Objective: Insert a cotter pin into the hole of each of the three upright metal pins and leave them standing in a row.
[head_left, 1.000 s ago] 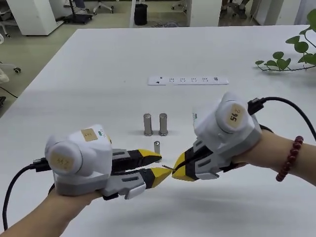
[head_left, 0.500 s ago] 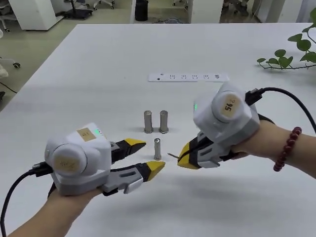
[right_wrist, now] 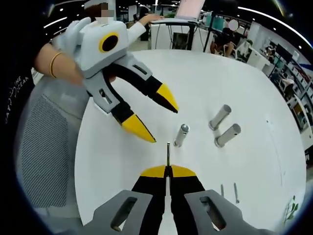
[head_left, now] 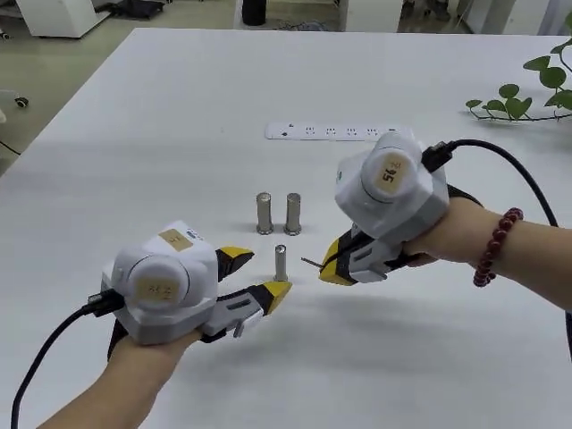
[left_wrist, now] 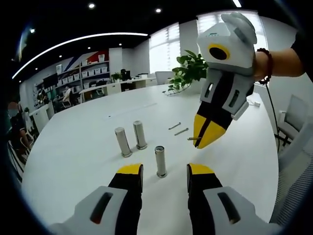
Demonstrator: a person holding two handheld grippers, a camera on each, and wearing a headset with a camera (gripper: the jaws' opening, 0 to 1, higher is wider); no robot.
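Note:
Three upright metal pins stand on the white table: two side by side [head_left: 264,213] [head_left: 293,213], and a third, the near pin [head_left: 281,263] [left_wrist: 160,161] [right_wrist: 181,134], in front of them. My right gripper [head_left: 329,270] [right_wrist: 167,170] is shut on a thin cotter pin [right_wrist: 168,154] [head_left: 310,263], whose tip points at the near pin from its right, a short gap away. My left gripper [head_left: 253,275] [left_wrist: 164,172] is open, its yellow fingertips on either side of the near pin and just short of it. Two more cotter pins [left_wrist: 177,129] lie on the table beyond.
A white power strip [head_left: 331,131] lies farther back on the table. A leafy plant [head_left: 536,89] trails over the far right edge. Office chairs and desks stand beyond the table.
My left gripper has opened and drawn back to the left of the near pin. The right gripper has lifted slightly and carried the cotter pin toward that pin. The head camera shifted.

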